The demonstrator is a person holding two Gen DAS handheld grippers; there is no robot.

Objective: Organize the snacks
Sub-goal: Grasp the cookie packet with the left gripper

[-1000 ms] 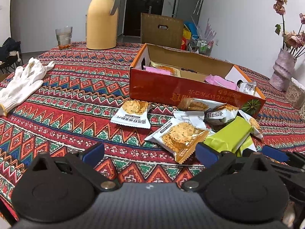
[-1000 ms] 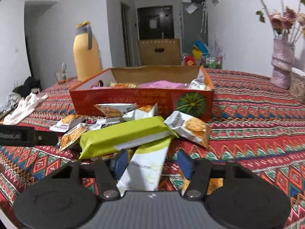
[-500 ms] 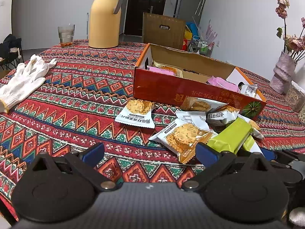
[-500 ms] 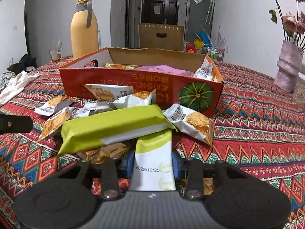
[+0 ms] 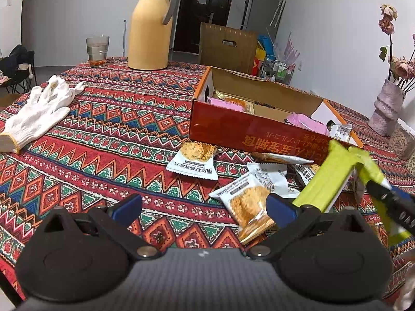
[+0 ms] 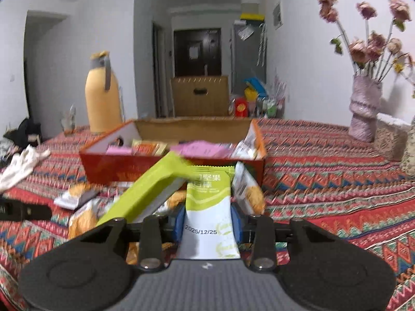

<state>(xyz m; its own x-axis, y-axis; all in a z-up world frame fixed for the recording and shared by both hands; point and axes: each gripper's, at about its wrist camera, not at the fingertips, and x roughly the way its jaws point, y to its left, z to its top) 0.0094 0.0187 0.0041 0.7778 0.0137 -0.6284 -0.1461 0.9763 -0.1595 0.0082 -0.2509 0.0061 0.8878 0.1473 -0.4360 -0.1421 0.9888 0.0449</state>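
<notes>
Right gripper clamped on green-and-white snack bar, raised above snack pile near red cardboard box. Left gripper wide, empty, over bench.

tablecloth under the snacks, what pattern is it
The tablecloth has bands of zigzags and diamonds in red, orange, green, blue and white; clearest in the left wrist view.

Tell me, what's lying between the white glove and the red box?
Only patterned tablecloth between glove and box, seen from the left wrist.
</notes>
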